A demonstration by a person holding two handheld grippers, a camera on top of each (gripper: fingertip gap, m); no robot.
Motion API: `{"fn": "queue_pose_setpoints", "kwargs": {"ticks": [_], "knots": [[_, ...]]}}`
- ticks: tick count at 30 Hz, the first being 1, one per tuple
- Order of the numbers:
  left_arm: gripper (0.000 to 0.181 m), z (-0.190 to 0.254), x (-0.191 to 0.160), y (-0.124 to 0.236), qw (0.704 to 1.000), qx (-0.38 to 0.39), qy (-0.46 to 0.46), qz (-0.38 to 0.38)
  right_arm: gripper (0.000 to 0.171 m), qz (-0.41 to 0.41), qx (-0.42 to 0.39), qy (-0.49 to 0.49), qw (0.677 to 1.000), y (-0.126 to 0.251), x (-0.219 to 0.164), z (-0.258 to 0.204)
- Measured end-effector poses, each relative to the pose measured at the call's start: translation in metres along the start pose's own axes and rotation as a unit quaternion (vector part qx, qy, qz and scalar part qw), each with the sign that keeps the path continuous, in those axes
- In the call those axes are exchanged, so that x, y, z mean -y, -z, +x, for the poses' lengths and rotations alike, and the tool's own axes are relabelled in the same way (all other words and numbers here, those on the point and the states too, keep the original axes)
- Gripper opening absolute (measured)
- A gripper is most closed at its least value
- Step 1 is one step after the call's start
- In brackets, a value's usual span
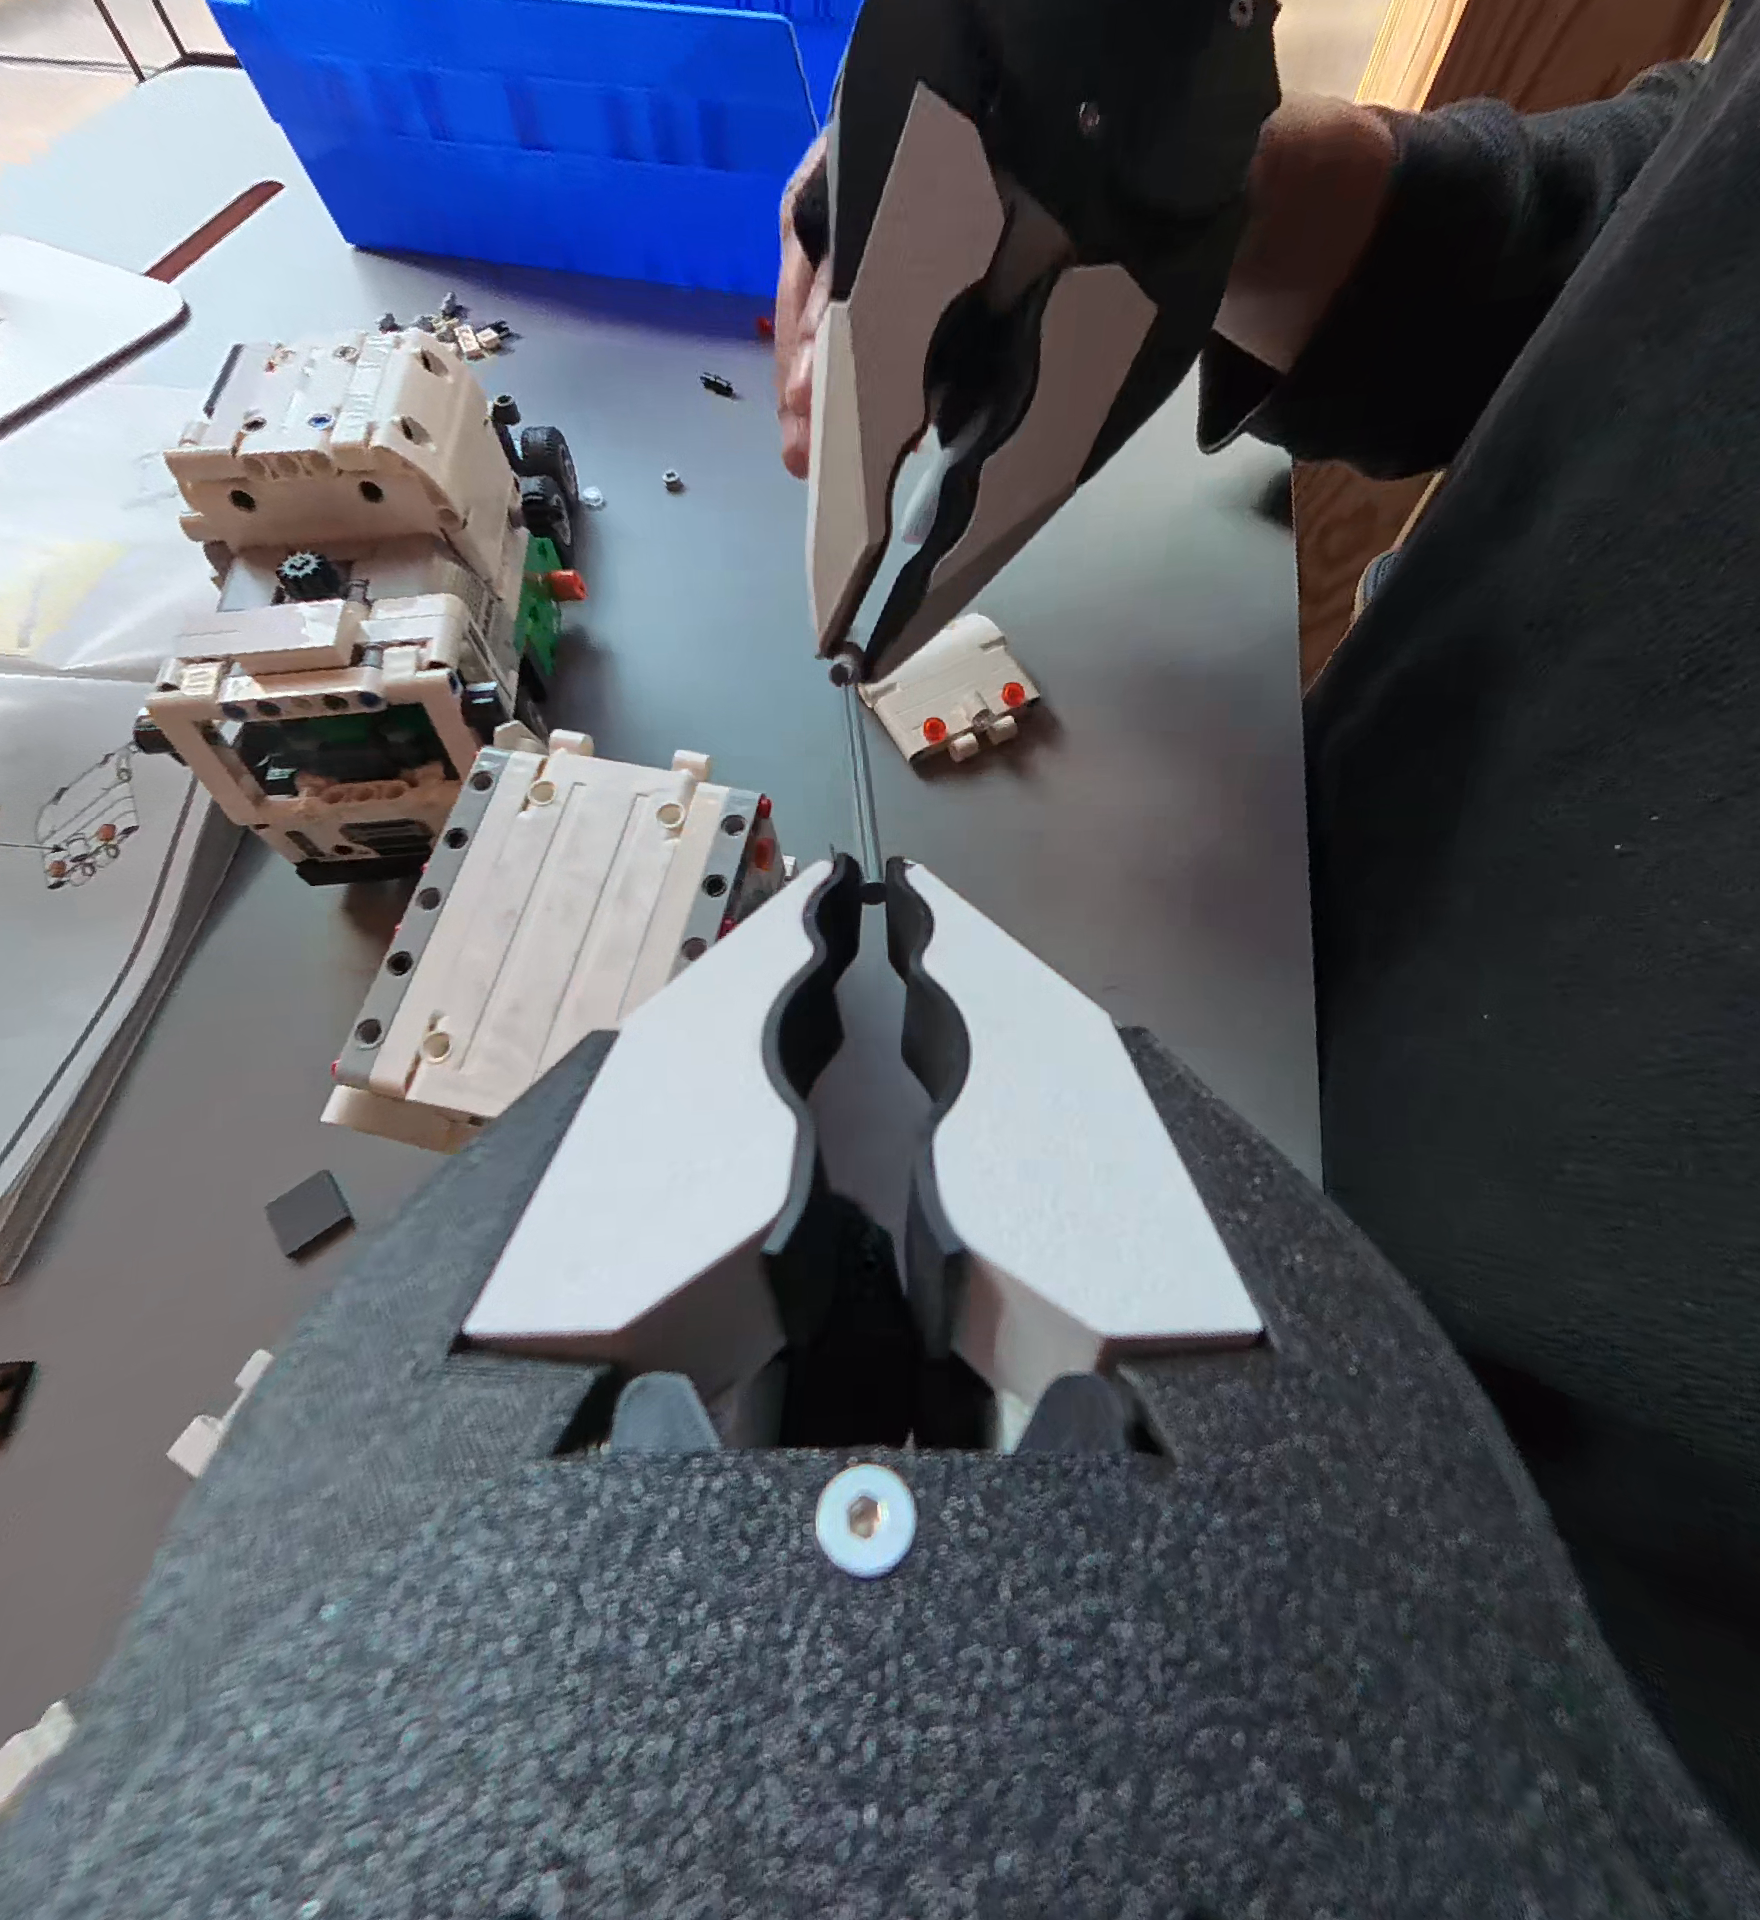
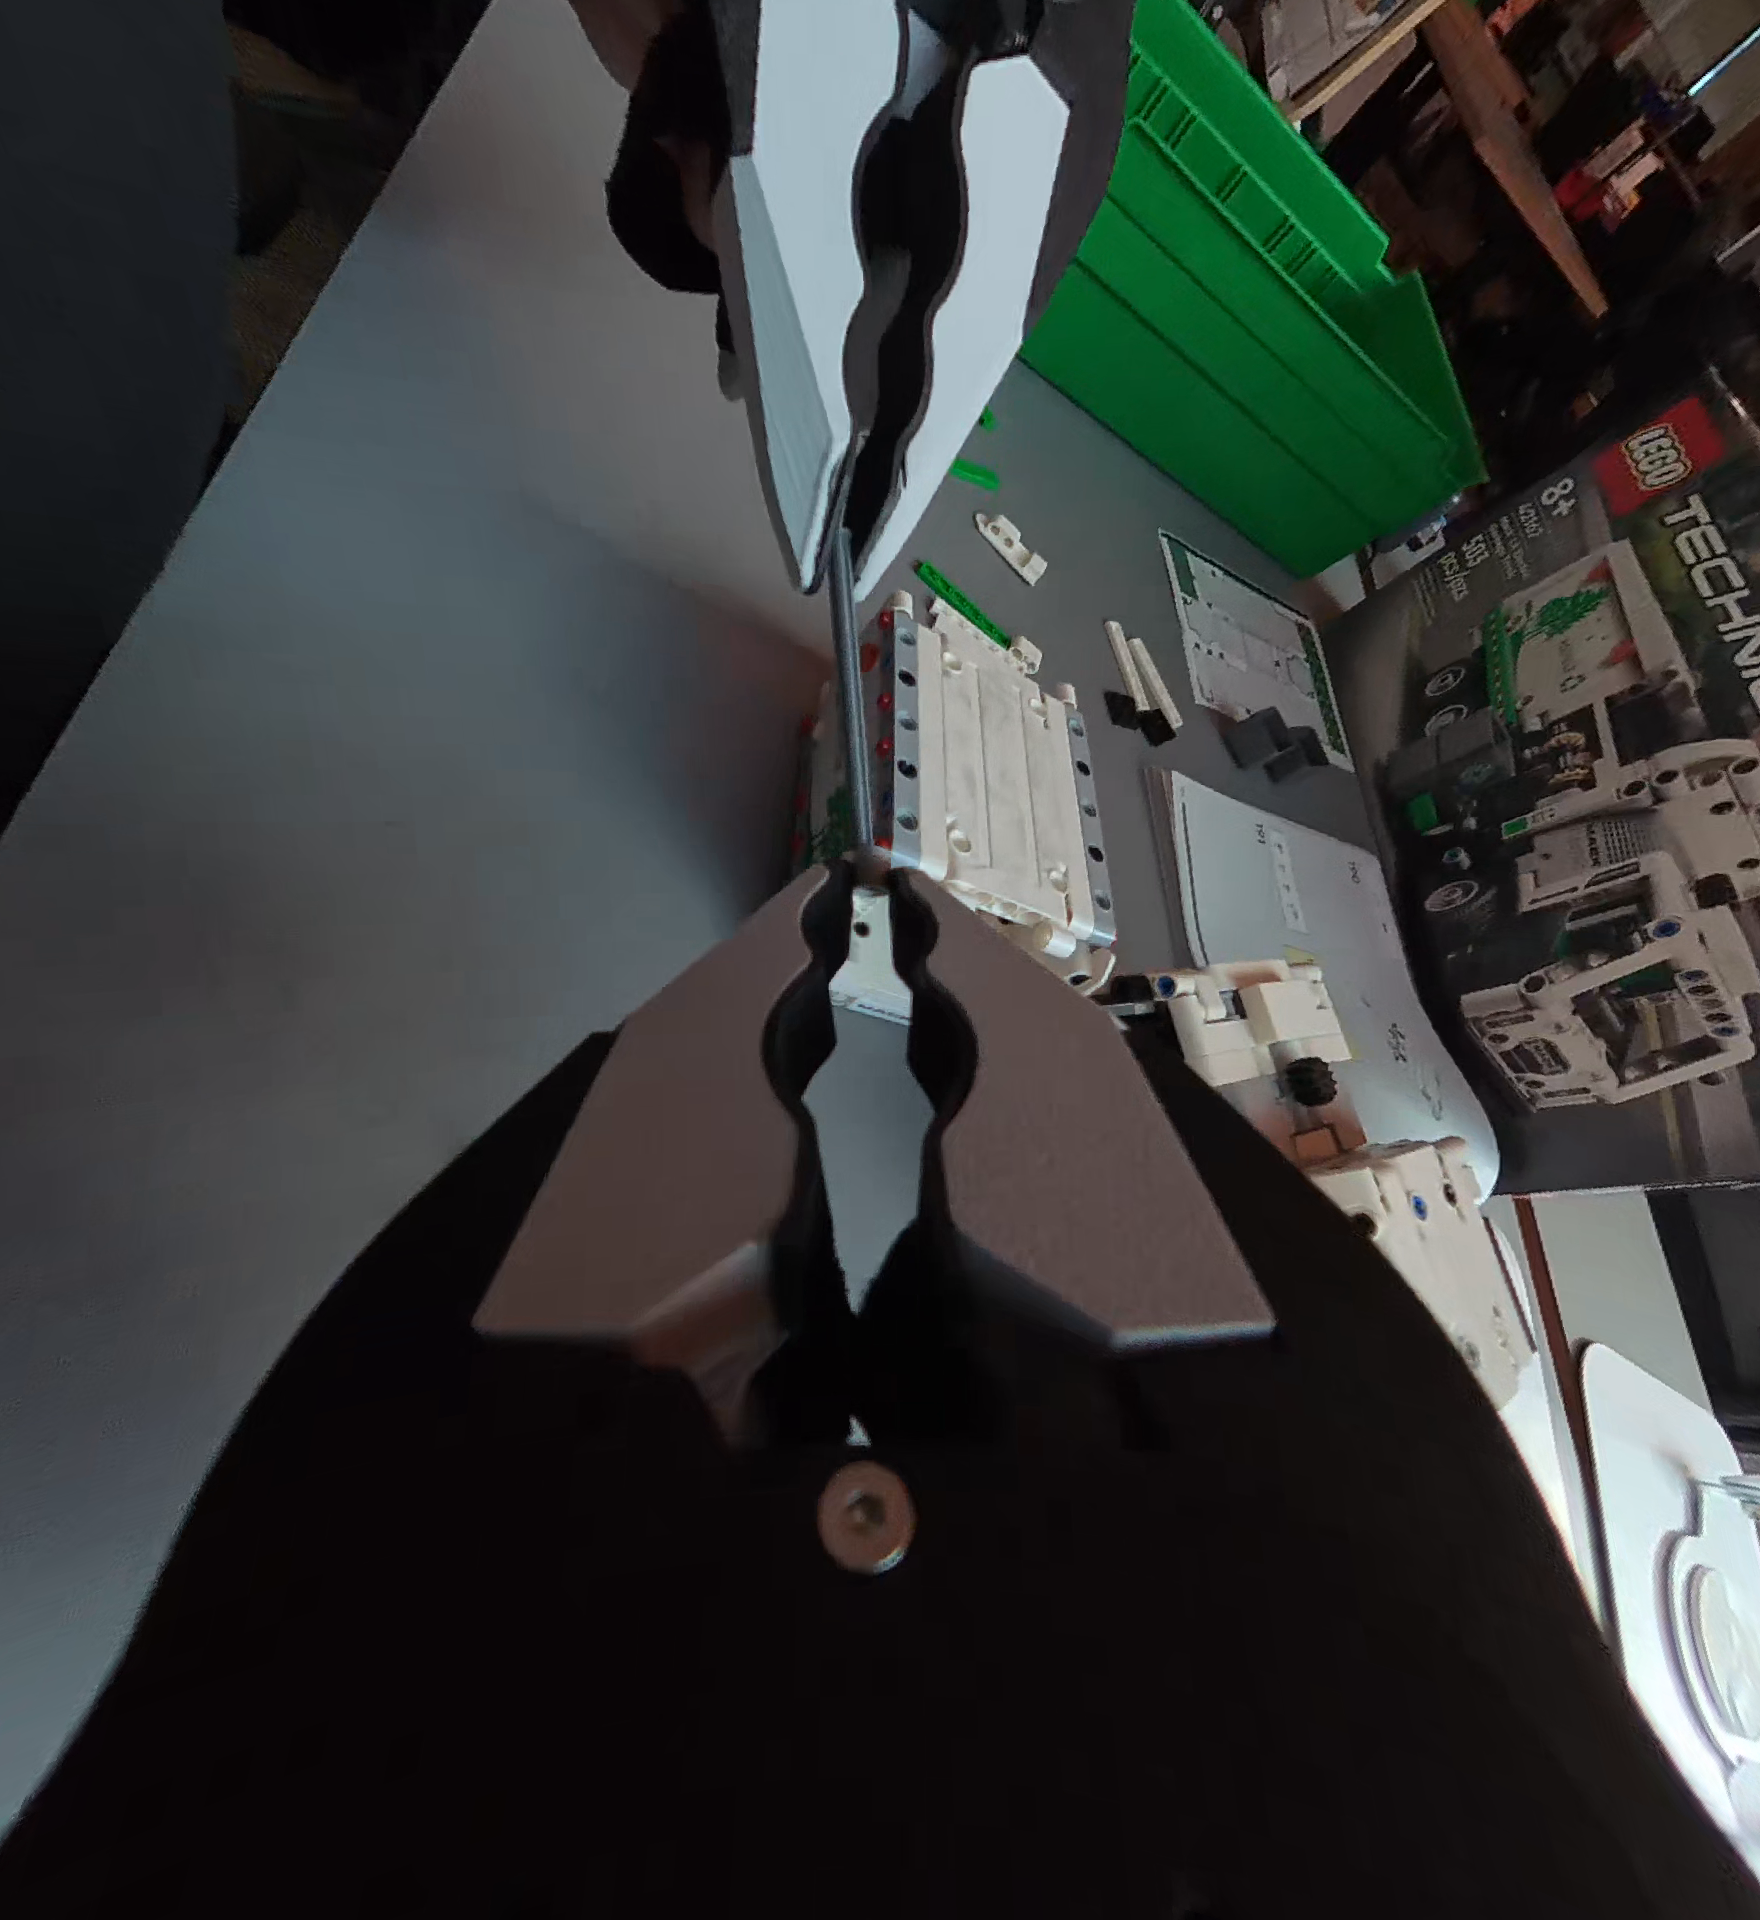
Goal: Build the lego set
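Note:
A long thin grey axle (image 1: 860, 769) is held in the air above the dark table, one end in each gripper. My left gripper (image 1: 868, 878) is shut on its near end. My right gripper (image 1: 845, 660) comes in from above, shut on the far end, where a small dark bush sits. In the right wrist view my right gripper (image 2: 860, 883) pinches the axle (image 2: 852, 707) and the left gripper (image 2: 840, 545) holds the other end. The white truck body (image 1: 336, 582) and a white panel assembly (image 1: 543, 935) lie on the table to the left.
A small white piece with red studs (image 1: 959, 686) lies under the axle. An open instruction booklet (image 1: 24, 935) lies at the left, a blue bin (image 1: 543, 135) at the back. A green bin (image 2: 1250, 343), the set's box (image 2: 1582, 779) and loose small parts (image 2: 1141, 686) lie beyond. A person's dark sleeve (image 1: 1582, 727) is on the right. Some 6 cm of space lies between my two pairs of fingers.

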State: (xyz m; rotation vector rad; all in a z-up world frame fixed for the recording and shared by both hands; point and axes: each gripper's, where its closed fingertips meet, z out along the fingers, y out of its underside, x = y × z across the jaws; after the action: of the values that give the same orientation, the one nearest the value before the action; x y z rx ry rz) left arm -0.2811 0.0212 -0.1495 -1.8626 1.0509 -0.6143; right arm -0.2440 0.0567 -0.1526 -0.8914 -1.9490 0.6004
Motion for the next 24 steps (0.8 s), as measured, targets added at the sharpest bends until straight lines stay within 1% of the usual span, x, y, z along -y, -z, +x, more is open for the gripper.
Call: {"fn": "queue_pose_setpoints", "kwargs": {"ticks": [4,12,17,24], "knots": [[0.003,0.0019,0.0014,0.0003,1.0,-0.003,0.001,0.007,0.005,-0.005,0.002,0.004,1.0,-0.0032,-0.0021,-0.0041],[0.003,0.0032,-0.0008,-0.0016,1.0,-0.01,-0.003,0.0,0.005,0.019,0.005,0.004,1.0,-0.0007,0.0037,-0.0069],[0.002,0.0029,-0.0045,-0.002,1.0,-0.01,0.001,-0.004,0.005,0.011,0.003,0.002,1.0,-0.0014,-0.0026,-0.0075],[0.003,0.0055,-0.0084,-0.0039,1.0,-0.018,0.003,-0.012,0.005,0.018,0.007,0.005,1.0,-0.002,0.0002,-0.0086]]}}
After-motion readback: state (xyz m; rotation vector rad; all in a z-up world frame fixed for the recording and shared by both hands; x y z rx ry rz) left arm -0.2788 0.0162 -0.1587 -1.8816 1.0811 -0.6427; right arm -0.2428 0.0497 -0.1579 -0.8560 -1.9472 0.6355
